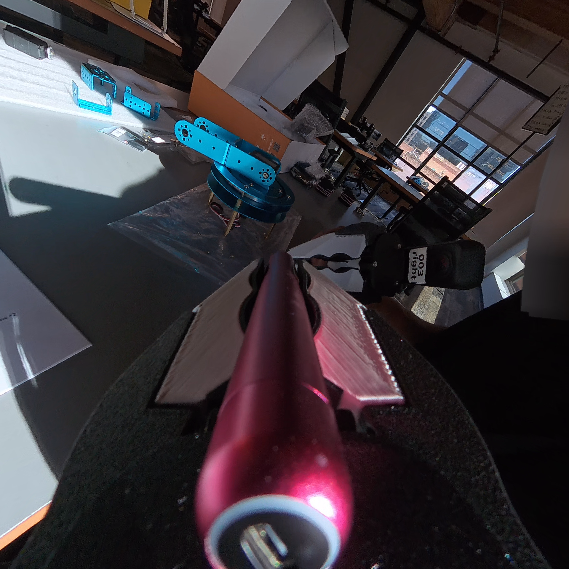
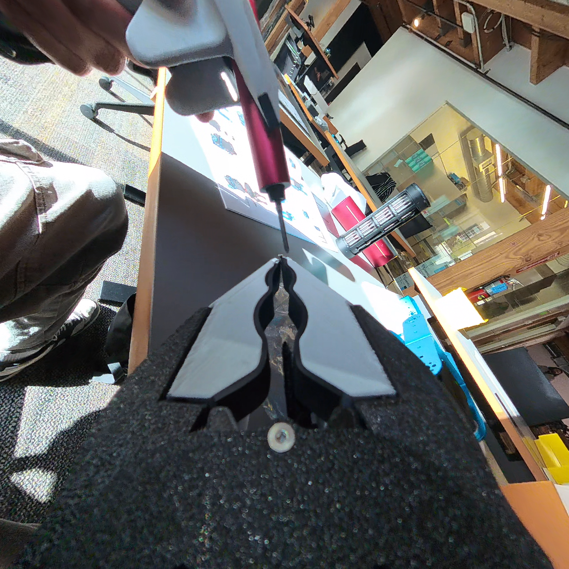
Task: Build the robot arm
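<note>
Holding a red electric screwdriver lengthwise between its two fingers, my left gripper is clenched on the tool's barrel; the butt end faces the left wrist camera and the bit end points away. From the right wrist view the same screwdriver hangs bit-down, its dark tip just above my right gripper. That gripper's fingers are pressed together at the tips, pinching something tiny and bright there; it is too small for me to identify.

Items on the grey table:
- Blue metal turntable assembly with a bracket arm, standing on brass legs on a clear plastic bag, beyond the left gripper.
- Loose blue brackets, well behind the assembly.
- Open cardboard box, just behind the assembly.
- Printed instruction sheet, beneath the screwdriver in the right wrist view.
- Black cylindrical bit holder, lying across a red case.

A person's trouser leg shows beside the table edge.
</note>
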Action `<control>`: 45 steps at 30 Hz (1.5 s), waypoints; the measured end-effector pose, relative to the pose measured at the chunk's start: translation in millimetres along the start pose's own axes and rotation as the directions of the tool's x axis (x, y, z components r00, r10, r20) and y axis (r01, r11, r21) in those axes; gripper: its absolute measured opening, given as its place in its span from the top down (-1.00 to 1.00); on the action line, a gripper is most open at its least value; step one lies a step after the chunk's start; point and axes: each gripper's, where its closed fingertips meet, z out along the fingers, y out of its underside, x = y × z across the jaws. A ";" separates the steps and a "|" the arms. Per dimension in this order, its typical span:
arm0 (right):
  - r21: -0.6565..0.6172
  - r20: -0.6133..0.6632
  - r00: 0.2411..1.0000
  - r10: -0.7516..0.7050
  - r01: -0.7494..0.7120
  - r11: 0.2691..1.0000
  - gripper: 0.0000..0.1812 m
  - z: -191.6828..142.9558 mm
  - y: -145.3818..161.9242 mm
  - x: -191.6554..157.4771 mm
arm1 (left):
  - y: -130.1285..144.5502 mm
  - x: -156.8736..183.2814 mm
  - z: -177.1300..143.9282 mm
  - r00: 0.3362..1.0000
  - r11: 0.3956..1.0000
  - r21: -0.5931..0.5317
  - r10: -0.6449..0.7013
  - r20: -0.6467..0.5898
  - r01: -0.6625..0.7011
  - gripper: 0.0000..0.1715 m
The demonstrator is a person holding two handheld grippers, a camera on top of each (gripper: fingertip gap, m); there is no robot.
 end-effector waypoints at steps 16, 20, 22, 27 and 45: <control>-0.009 0.010 1.000 0.004 -0.004 1.000 1.00 0.7 1.1 -2.2 | 3.9 0.1 1.3 1.000 1.000 -0.019 0.005 0.005 -0.005 0.75; -0.007 0.016 1.000 0.009 -0.009 1.000 1.00 0.8 0.8 -3.0 | 3.1 -3.4 -0.4 1.000 1.000 -0.018 0.012 0.024 -0.012 0.75; -0.006 0.019 1.000 0.012 -0.012 1.000 1.00 0.8 0.7 -3.4 | 3.2 -3.6 -0.7 1.000 1.000 -0.018 0.007 0.019 -0.006 0.75; -0.015 0.025 1.000 0.007 -0.007 1.000 1.00 1.9 1.9 -5.3 | 5.6 -1.8 0.4 1.000 0.999 -0.030 0.013 0.010 -0.012 0.75; -0.032 0.032 0.999 -0.015 0.016 0.999 1.00 3.0 3.8 -8.6 | 9.7 -4.7 -0.2 1.000 0.999 -0.047 0.010 0.025 -0.009 0.75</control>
